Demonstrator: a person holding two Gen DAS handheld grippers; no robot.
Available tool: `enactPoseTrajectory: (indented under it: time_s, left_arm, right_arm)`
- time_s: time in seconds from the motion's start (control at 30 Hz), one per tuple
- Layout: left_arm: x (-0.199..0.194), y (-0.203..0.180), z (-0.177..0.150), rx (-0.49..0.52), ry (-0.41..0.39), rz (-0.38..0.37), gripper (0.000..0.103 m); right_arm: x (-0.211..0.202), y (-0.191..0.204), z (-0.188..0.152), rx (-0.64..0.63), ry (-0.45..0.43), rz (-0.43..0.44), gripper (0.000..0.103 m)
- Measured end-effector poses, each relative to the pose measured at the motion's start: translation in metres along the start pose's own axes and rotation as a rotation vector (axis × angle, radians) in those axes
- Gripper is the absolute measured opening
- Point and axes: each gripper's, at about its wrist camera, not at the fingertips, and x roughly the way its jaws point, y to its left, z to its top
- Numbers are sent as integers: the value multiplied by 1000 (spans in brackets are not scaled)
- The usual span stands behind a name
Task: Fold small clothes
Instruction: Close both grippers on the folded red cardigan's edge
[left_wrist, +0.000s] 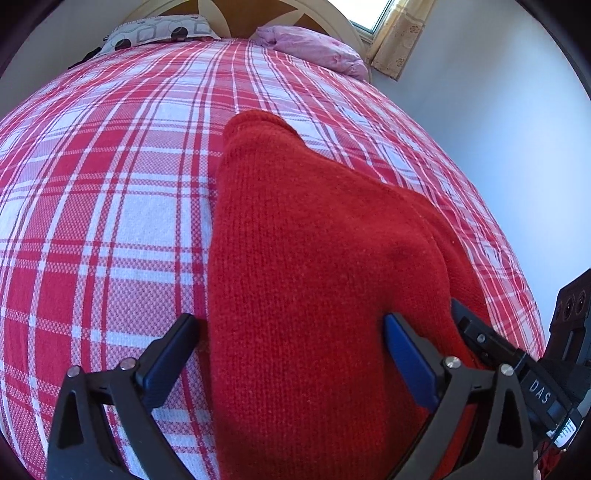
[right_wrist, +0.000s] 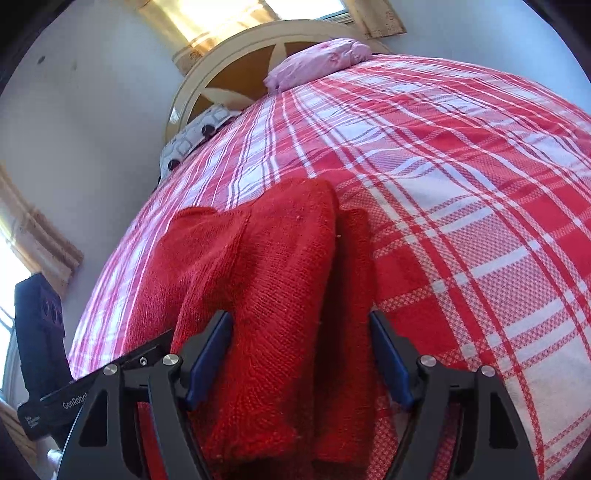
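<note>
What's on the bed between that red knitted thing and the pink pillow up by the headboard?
Only bare checked bedspread lies between the red sweater and the pink pillow, in both wrist views.

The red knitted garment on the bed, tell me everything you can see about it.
The red knitted garment is plain wool-like knit, one solid colour, lying on the red-and-white checked bedspread. It looks partly folded into a long strip, with a raised layer over a flatter one. The open left gripper and open right gripper each straddle its near end.
</note>
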Motion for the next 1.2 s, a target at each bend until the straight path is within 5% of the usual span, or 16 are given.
enactPoseTrajectory:
  time_s: [0.1, 0.17, 0.3, 0.43, 0.6, 0.77, 0.87, 0.97, 1.2]
  left_arm:
    - [0, 0, 0, 8, 0, -18, 97]
    - [0, 1, -1, 2, 6, -75, 84]
    - [0, 2, -1, -12, -3, -85, 81]
    - [-2, 3, -1, -21, -7, -94, 74]
    - [-6, 9, -4, -42, 0, -113, 76]
    - [-5, 6, -3, -53, -4, -95, 79]
    - [-8, -4, -4, -12, -29, -53, 67]
    - [-18, -19, -4, 53, -68, 6, 49]
    - [-37, -23, -8, 61, -88, 43, 42]
  right_arm:
    - [-1, 2, -2, -10, -2, 27, 54]
    - [-1, 2, -3, -9, -6, 44, 47]
    - [-2, 6, -4, -31, -19, 42, 42]
    - [-3, 8, -5, -43, -35, 41, 42]
    - [1, -14, -3, 80, -24, 114, 52]
    - [3, -10, -2, 69, -14, 111, 54]
    - [2, -4, -3, 41, -15, 116, 39]
    - [-5, 6, -4, -9, -38, 89, 35]
    - [-35, 31, -12, -96, -144, 19, 33]
